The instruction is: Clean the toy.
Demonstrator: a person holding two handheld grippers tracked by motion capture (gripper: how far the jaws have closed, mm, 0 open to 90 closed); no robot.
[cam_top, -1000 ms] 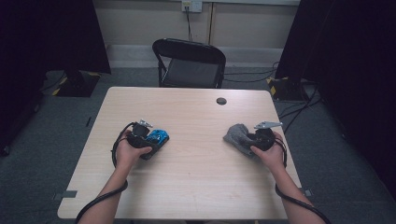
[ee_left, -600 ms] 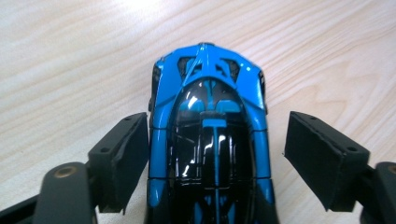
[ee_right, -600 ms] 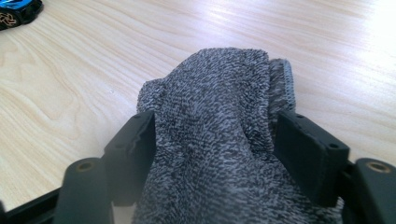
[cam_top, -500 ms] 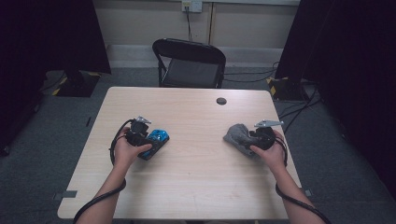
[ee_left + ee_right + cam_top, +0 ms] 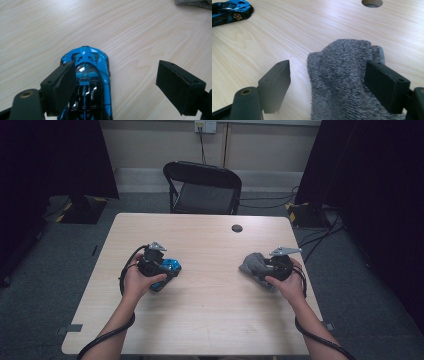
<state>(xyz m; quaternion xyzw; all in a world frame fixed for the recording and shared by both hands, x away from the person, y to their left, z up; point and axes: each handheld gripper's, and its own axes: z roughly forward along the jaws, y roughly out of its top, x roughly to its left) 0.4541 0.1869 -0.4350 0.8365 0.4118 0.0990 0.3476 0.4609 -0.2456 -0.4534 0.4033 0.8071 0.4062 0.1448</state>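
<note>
A blue and black toy car [image 5: 170,267] [image 5: 86,80] lies on the wooden table [image 5: 210,310] at its left. My left gripper [image 5: 161,268] [image 5: 120,87] stands open over the car, its left jaw against the car's side and its right jaw well clear. A grey knitted cloth [image 5: 251,264] [image 5: 342,82] lies at the right. My right gripper [image 5: 261,270] [image 5: 332,85] is open, one jaw on each side of the cloth. In the right gripper view the toy car [image 5: 229,10] sits far off at the top left.
A round cable hole [image 5: 237,228] [image 5: 372,2] is in the table's far side. A black folding chair [image 5: 202,187] stands behind the table. Bare wood lies between the two grippers and in front of them.
</note>
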